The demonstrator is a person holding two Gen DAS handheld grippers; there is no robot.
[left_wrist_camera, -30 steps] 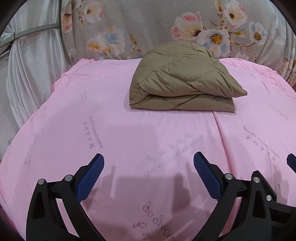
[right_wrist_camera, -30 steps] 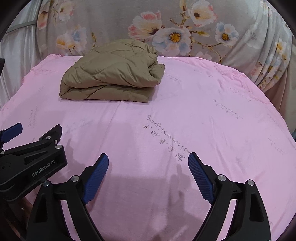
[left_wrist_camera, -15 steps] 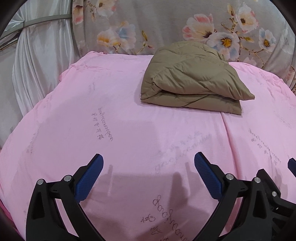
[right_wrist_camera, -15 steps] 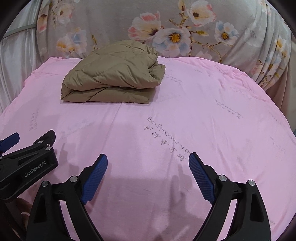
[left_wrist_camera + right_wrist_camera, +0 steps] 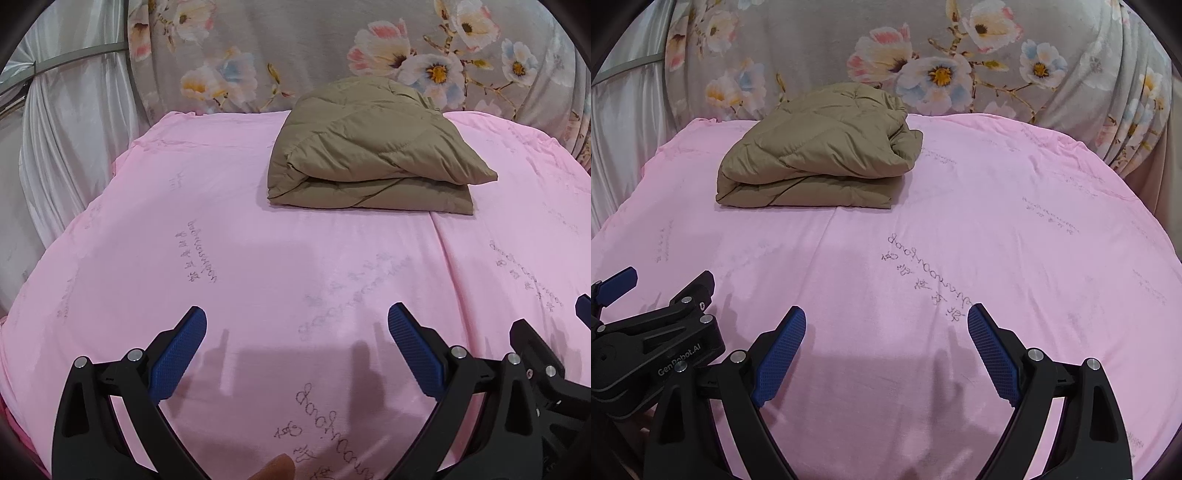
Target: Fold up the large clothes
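L gripper, R gripper: wide, angled down.

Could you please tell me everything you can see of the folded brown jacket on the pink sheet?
The brown jacket is a puffy, quilted garment of smooth, padded-looking fabric, olive-tan in colour. It lies folded into a thick bundle of stacked layers, the rounded fold edge toward the cameras. It rests on the pink sheet near the far side, before the floral fabric. Neither claw touches it.

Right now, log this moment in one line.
jacket: folded, on pink sheet | left gripper: open, empty | right gripper: open, empty
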